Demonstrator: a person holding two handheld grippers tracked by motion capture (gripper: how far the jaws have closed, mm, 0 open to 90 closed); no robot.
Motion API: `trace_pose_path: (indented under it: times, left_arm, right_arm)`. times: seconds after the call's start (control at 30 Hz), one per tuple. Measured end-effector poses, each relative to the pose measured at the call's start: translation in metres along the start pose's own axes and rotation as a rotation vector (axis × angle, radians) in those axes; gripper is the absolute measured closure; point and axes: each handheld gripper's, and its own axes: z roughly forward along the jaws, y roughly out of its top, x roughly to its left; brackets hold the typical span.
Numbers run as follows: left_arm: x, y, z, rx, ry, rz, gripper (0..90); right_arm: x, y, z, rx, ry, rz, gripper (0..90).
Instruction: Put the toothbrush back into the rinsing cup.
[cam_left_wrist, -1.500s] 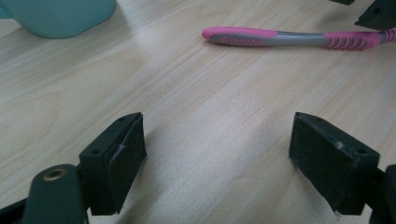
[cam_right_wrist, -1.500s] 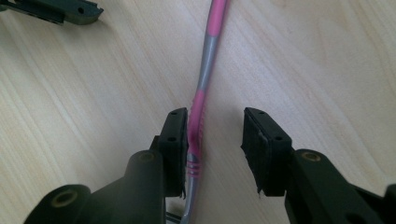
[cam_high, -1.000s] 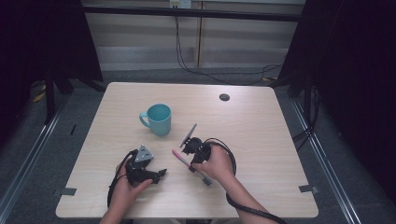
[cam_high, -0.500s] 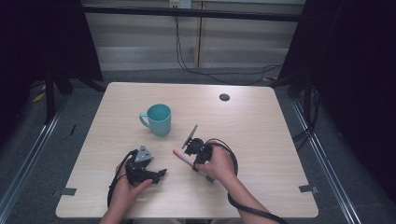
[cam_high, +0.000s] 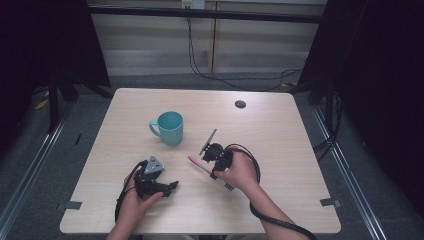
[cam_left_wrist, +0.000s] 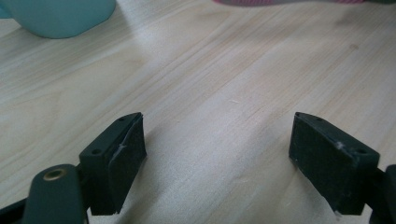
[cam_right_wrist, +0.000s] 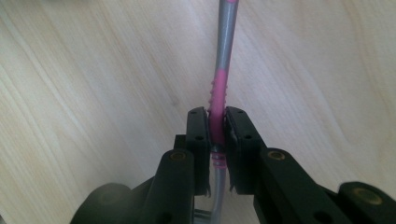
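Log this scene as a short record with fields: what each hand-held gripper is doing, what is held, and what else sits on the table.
right hand-held gripper: shut on the pen
pen: pink and grey, clamped at its pink ribbed grip
left hand-held gripper: open, jaws wide apart, low over bare wood
mug: teal, upright, handle to the left in the high view, untouched
table: light wood, dark round hole near far edge

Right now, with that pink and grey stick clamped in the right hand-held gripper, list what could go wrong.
1. The right hand-held gripper pinches the stick on a narrow ribbed pink section, so it might pivot or slip between the jaws.
2. The teal mug stands close by; a swing of the stick's free end could knock it.
3. The left hand-held gripper rests open nearby and could get bumped.
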Motion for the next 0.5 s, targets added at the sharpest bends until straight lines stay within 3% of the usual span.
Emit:
trace_pose_path:
  times: [0.13,0.5]
  left_arm:
    - [0.000,0.000,0.000,0.000,0.000,0.000,18.4]
    - [0.000,0.000,0.000,-0.001,-0.001,-0.001,18.3]
  right_arm:
    - [-0.007,-0.005,-0.007,-0.009,-0.024,0.005,80.7]
    - [-0.033,-0.021,-0.028,-0.033,-0.034,0.044,80.7]
